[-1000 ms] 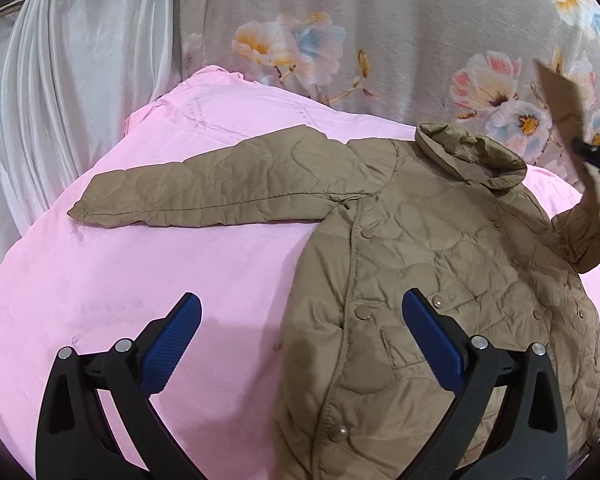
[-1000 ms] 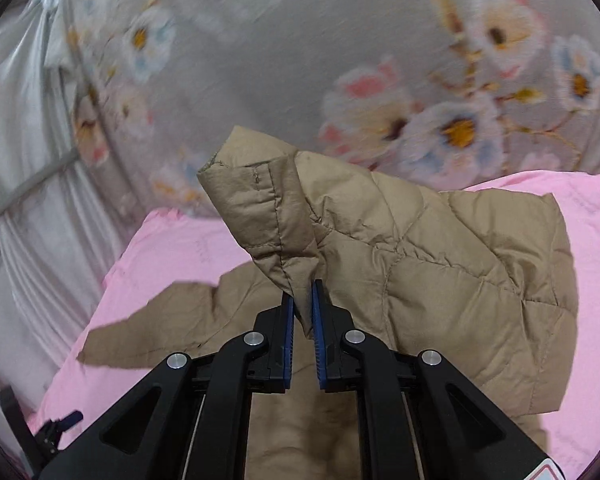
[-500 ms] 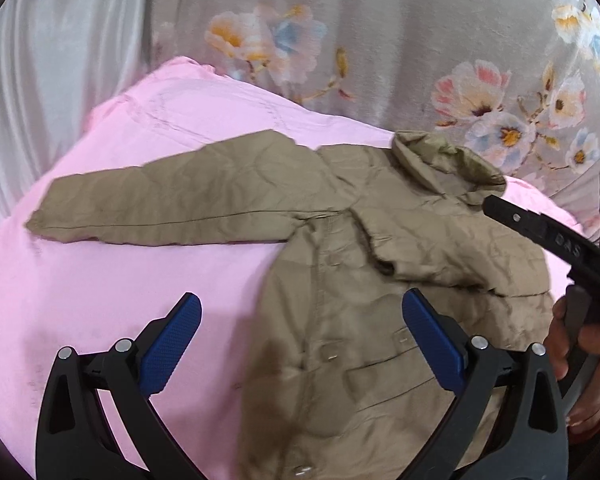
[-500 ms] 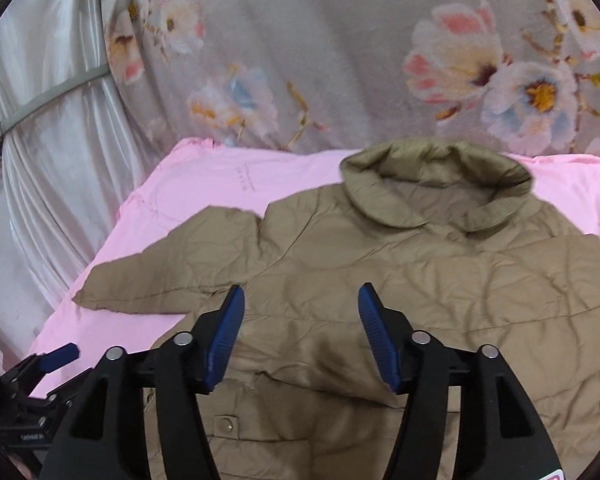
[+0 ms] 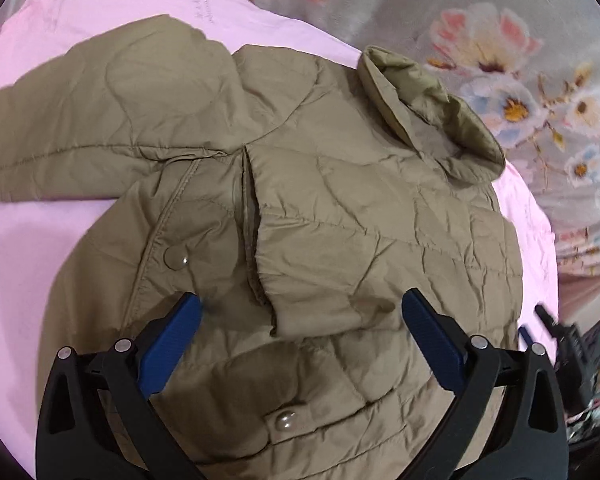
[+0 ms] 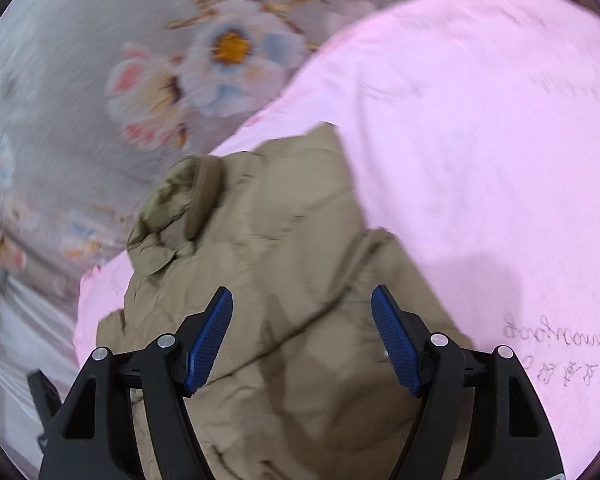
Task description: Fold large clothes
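A khaki quilted jacket lies front up on a pink bedsheet. Its right sleeve is folded across the chest, cuff near the snap placket. Its left sleeve stretches out flat to the left. The collar stands at the far end. My left gripper is open and empty, low over the jacket's middle. My right gripper is open and empty over the jacket, in a blurred view with the collar at the far left.
A grey floral cloth hangs behind the bed, also in the right wrist view. Bare pink sheet spreads to the right of the jacket. Dark clutter sits off the bed's right edge.
My right gripper let go of the right sleeve, which now lies folded across the chest, and swung off to the side. My left gripper moved forward, closer over the jacket.
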The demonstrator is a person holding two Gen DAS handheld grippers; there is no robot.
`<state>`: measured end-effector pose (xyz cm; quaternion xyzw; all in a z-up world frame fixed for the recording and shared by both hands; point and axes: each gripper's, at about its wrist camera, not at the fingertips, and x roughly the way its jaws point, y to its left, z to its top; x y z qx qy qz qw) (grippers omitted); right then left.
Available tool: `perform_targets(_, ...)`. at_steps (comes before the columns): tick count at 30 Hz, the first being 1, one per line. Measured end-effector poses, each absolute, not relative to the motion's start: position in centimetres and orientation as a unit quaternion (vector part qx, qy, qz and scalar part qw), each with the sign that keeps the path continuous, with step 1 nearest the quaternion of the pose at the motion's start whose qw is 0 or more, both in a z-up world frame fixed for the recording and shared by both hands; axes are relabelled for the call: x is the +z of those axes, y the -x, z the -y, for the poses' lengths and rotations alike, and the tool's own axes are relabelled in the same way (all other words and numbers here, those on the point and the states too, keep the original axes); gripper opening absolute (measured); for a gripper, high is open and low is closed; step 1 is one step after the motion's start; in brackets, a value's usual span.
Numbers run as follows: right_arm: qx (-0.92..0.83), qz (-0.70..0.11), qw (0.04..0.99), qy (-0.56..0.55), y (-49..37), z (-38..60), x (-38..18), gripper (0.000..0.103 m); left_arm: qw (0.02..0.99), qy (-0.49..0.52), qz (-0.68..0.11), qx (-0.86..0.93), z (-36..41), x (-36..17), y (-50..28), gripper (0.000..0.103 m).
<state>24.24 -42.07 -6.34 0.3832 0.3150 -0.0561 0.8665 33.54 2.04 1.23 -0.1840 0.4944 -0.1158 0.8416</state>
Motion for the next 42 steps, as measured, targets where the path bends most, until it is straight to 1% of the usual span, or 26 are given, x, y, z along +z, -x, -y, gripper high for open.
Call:
perform_targets(1,-0.050,-0.313,0.857,-0.406,-24.2,42.9,-7.2,0.071,0.842,0.194,-0.490,-0.115,-2.0,1.3,-33.6,0.094)
perform_targets(2,-0.041,-0.310,0.849,-0.427,-24.3,43.6,-7.8,0.071,0.841,0.204,-0.487,-0.117,-2.0,1.5,-33.6,0.084)
perform_targets(3,-0.040,-0.307,0.844,-0.437,-24.4,43.9,-8.1,0.071,0.840,0.211,-0.486,-0.118,-1.9,1.7,-33.7,0.060)
perform_targets(4,-0.041,-0.307,0.838,-0.449,-24.8,44.3,-8.5,0.071,0.838,0.211,-0.489,-0.120,-1.7,1.9,-33.9,0.050)
perform_targets(6,-0.034,-0.303,0.829,-0.469,-25.8,44.9,-8.9,0.069,0.839,0.199,-0.491,-0.120,-1.1,2.3,-34.5,0.009)
perform_targets(7,-0.033,-0.301,0.826,-0.476,-26.3,45.1,-9.0,0.063,0.842,0.193,-0.490,-0.121,-1.0,2.6,-34.7,0.007)
perform_targets(8,-0.034,-0.301,0.824,-0.478,-26.9,45.2,-9.0,0.048,0.848,0.186,-0.482,-0.120,-0.9,3.1,-34.8,0.004)
perform_targets(9,-0.035,-0.304,0.824,-0.478,-27.4,45.3,-8.8,0.039,0.854,0.182,-0.473,-0.116,-0.9,3.7,-34.8,0.003)
perform_targets(10,-0.041,-0.306,0.823,-0.476,-27.7,45.6,-8.5,0.020,0.861,0.175,-0.463,-0.115,-1.0,4.4,-34.7,0.002)
perform_targets(11,-0.034,-0.298,0.824,-0.480,-27.7,45.9,-8.1,0.012,0.872,0.165,-0.447,-0.113,-1.1,5.4,-34.4,0.002)
perform_targets(12,-0.022,-0.284,0.826,-0.486,-27.6,46.1,-7.5,0.009,0.881,0.157,-0.432,-0.115,-1.2,6.3,-34.1,0.002)
perform_targets(14,-0.019,-0.255,0.849,-0.462,-26.4,45.9,-5.4,0.001,0.895,0.137,-0.409,-0.115,-1.2,7.4,-33.1,0.002)
perform_targets(16,-0.034,-0.249,0.879,-0.405,-25.5,45.1,-3.9,0.001,0.903,0.103,-0.404,-0.105,-0.8,7.0,-32.5,0.002)
perform_targets(18,-0.054,-0.269,0.893,-0.356,-25.4,44.4,-3.9,0.001,0.905,0.062,-0.412,-0.087,-0.2,5.1,-32.4,0.002)
perform_targets(22,-0.036,-0.309,0.885,-0.347,-25.6,43.9,-6.5,0.001,0.899,0.041,-0.429,-0.076,-0.4,0.5,-32.0,0.003)
perform_targets(24,-0.022,-0.315,0.882,-0.349,-25.4,43.4,-7.5,0.001,0.903,0.051,-0.419,-0.077,-1.0,0.0,-31.6,0.005)
perform_targets(25,-0.017,-0.319,0.881,-0.351,-25.3,43.1,-7.9,0.005,0.905,0.056,-0.414,-0.078,-1.3,0.0,-31.3,0.005)
perform_targets(27,-0.009,-0.326,0.877,-0.353,-24.9,42.4,-8.7,0.005,0.907,0.061,-0.409,-0.081,-1.6,-0.2,-30.7,0.005)
perform_targets(31,-0.010,-0.329,0.872,-0.363,-21.4,40.6,-9.0,0.005,0.904,0.059,-0.412,-0.095,-2.5,-0.2,-28.8,0.006)
perform_targets(37,-0.001,-0.325,0.864,-0.384,-15.9,38.7,-9.1,0.006,0.901,0.065,-0.414,-0.113,-4.1,0.1,-24.0,0.006)
perform_targets(39,0.004,-0.320,0.862,-0.393,-15.4,38.9,-8.7,0.017,0.899,0.079,-0.415,-0.117,-4.7,0.2,-23.6,0.007)
perform_targets(41,0.013,-0.307,0.860,-0.408,-15.3,39.3,-8.1,0.043,0.895,0.088,-0.421,-0.122,-4.9,0.4,-23.8,0.007)
perform_targets(42,0.020,-0.297,0.856,-0.424,-15.4,39.6,-7.7,0.052,0.894,0.089,-0.423,-0.123,-4.9,0.4,-23.9,0.007)
